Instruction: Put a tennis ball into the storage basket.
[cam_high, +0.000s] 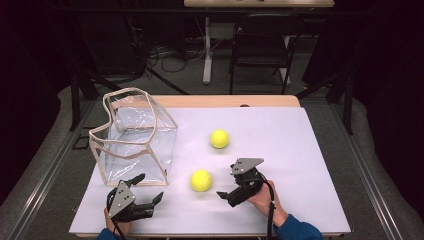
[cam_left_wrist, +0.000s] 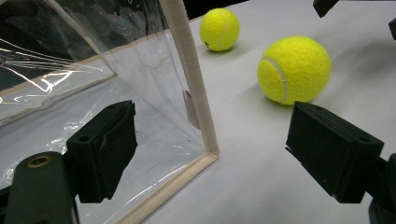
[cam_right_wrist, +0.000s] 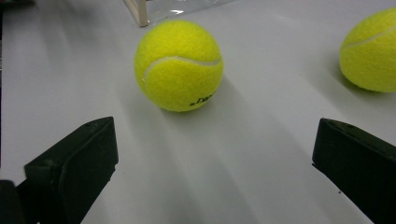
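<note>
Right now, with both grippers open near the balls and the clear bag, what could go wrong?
The near tennis ball sits loose on the smooth sheet, so the open right gripper could nudge it rolling before closing. The clear bag looks floppy; the left gripper, close to its corner, might push it over or collapse its opening.

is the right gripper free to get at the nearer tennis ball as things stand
Probably yes. The right gripper is open and points at the nearer tennis ball, which sits alone on the white table. Nothing lies between them; the clear bag and the other ball stand off to the sides.
</note>
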